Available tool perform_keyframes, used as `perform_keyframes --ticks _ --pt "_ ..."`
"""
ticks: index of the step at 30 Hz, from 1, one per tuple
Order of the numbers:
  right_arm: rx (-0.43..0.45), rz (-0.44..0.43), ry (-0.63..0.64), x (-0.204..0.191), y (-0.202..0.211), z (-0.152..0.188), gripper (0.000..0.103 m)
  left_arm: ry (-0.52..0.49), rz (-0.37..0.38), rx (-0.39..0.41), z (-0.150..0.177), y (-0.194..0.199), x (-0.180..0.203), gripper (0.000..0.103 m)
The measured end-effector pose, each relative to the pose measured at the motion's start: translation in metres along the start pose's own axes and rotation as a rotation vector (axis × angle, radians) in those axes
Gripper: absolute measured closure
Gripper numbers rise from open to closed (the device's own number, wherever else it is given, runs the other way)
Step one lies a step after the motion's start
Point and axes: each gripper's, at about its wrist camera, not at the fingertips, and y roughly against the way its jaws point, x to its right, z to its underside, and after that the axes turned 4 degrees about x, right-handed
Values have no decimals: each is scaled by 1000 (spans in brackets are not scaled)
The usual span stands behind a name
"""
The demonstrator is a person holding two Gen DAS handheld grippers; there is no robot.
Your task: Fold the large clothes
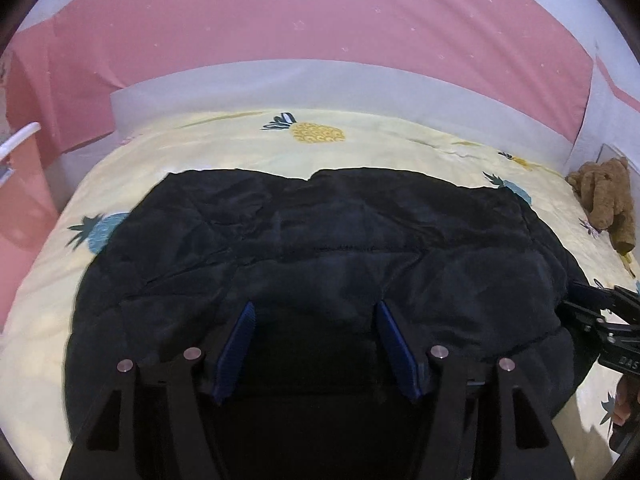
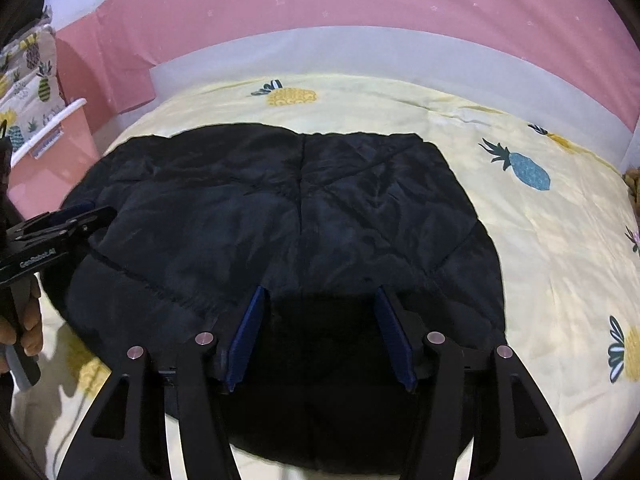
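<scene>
Yellow pineapple-print bedspread [image 1: 360, 148] under black jacket [image 1: 320, 240], pink wall [image 1: 280, 12] behind; both grippers' jaws apart, empty.

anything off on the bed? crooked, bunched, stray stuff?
Nothing damaged or spilled. The padded black garment lies spread on the yellow pineapple-print bedcover, creased, its near edge rounded rather than squared. One stray item: a brown plush toy sits at the bed's far right edge, apart from the garment. Both tools are open above the garment's near edge.

A pale yellow pineapple-print bedsheet [image 1: 360, 148] covers the bed. A brown plush toy [image 1: 606, 200] lies at its right edge. Behind hangs a pink curtain [image 1: 320, 16]. A pink cabinet [image 2: 52, 160] stands left, pineapple-print fabric [image 2: 28, 80] piled on it.
</scene>
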Motion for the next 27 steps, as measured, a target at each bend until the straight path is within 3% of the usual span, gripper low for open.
perform_keyframes --ticks 15,27 --pt "109 -76 -25 -22 126 61 45 23 -38 60 47 137 32 40" --pt "131 -43 -23 -44 203 129 39 43 -49 74 111 225 61 40"
